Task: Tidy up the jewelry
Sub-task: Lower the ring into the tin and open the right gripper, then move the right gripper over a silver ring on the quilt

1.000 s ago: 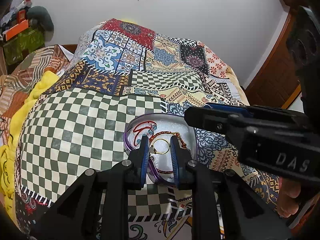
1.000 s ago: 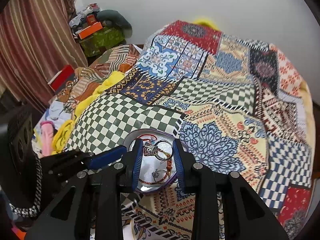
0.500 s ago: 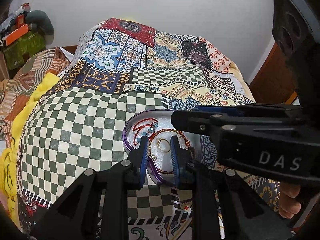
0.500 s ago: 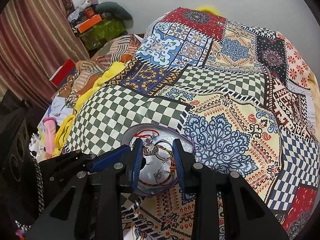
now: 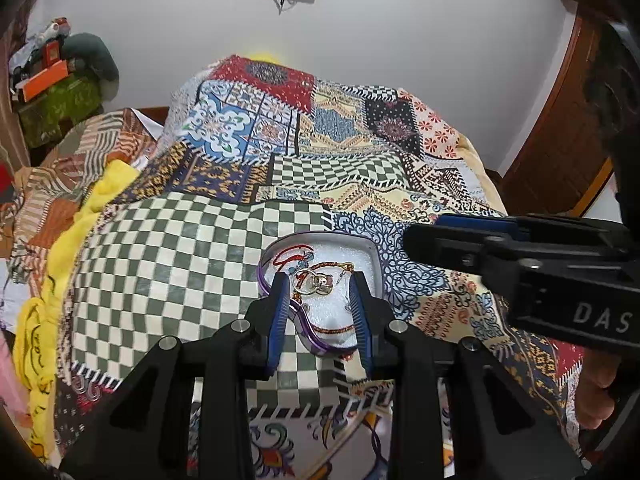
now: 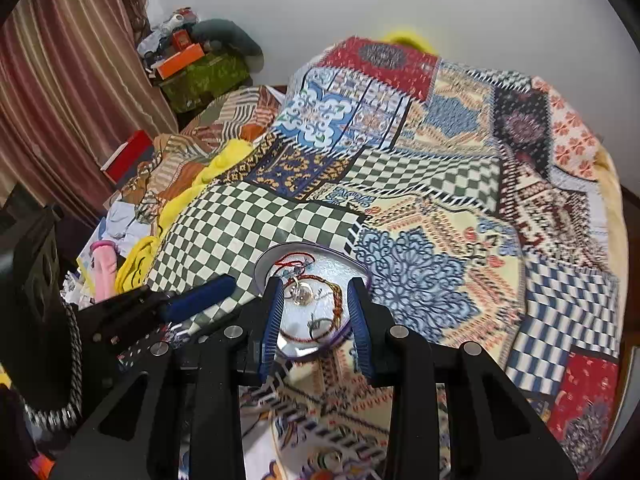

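Observation:
A shallow heart-shaped tray (image 5: 370, 250) with a purple rim and white lining lies on the patchwork bedspread. It holds a red cord bracelet (image 5: 290, 250), a braided red-and-gold bracelet (image 5: 340, 267), a ring (image 5: 316, 281) and small chains. In the right wrist view the tray (image 6: 296, 249) shows the ring (image 6: 302, 293) and braided bracelet (image 6: 337, 300). My left gripper (image 5: 319, 312) is open and empty just above the tray's near side. My right gripper (image 6: 316, 318) is open and empty over the tray too.
The patchwork bedspread (image 5: 280, 152) covers the bed. A yellow cloth (image 5: 80, 216) and striped blanket lie along the left edge. Clutter and a green bag (image 6: 204, 76) stand by the curtain at the left. A wooden door (image 5: 560, 152) is at the right.
Both grippers have pulled back and tilted up slightly from the tray. The right gripper has shifted right in the left wrist view. The ring now lies in the tray.

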Demonstrator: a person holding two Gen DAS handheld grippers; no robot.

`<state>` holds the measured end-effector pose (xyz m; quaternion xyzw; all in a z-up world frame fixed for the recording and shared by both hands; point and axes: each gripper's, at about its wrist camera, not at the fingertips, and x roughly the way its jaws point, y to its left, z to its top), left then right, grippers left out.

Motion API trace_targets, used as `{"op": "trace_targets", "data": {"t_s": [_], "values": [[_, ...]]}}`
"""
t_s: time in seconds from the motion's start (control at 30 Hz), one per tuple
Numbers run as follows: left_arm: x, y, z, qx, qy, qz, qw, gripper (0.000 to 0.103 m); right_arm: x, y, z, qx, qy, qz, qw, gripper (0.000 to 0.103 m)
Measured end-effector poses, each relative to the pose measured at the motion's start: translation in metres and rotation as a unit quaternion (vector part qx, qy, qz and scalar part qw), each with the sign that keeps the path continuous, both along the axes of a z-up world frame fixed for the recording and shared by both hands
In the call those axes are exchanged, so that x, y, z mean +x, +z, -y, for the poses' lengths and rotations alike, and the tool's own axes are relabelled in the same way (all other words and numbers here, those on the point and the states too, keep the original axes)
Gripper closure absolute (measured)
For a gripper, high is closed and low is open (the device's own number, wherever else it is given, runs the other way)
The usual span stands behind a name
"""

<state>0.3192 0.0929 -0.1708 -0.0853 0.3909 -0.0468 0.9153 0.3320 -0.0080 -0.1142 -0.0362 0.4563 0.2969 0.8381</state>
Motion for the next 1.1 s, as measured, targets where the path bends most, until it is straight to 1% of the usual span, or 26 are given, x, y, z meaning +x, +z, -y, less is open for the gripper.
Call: {"op": "trace_targets", "data": {"t_s": [0.2,0.3,0.37,0.43,0.6,0.7,0.8,0.9,1.1], "values": [[-0.023,0.026,0.002,0.006,0.002,0.017,0.9998,0.073,-0.029,0.023,0.019,0.003,-0.011,0.034,0.999,0.073],[-0.039,0.041,0.006,0.019,0.001,0.03,0.9994,0.073,-0.045,0.031,0.029,0.002,-0.015,0.047,0.999,0.073],[-0.048,0.049,0.01,0.025,-0.001,0.037,0.999,0.071,-0.055,0.036,0.037,0.004,-0.017,0.056,0.998,0.073],[-0.058,0.056,0.014,0.027,-0.003,0.044,0.9987,0.066,-0.065,0.04,0.045,0.008,-0.019,0.06,0.998,0.073],[-0.081,0.067,0.026,0.028,-0.015,0.055,0.998,0.065,-0.086,0.044,0.066,-0.002,-0.033,0.08,0.996,0.073],[-0.091,0.067,0.033,0.029,-0.023,0.051,0.998,0.064,-0.093,0.042,0.077,-0.004,-0.041,0.08,0.996,0.073],[-0.1,0.06,0.04,0.028,-0.032,0.042,0.9982,0.063,-0.101,0.034,0.085,-0.016,-0.047,0.08,0.996,0.073],[-0.108,0.05,0.045,0.031,-0.041,0.03,0.9982,0.063,-0.11,0.021,0.088,-0.03,-0.043,0.071,0.996,0.073],[-0.118,0.026,0.053,0.039,-0.054,0.005,0.9978,0.063,-0.131,-0.017,0.09,-0.066,-0.034,0.051,0.996,0.073]]}}
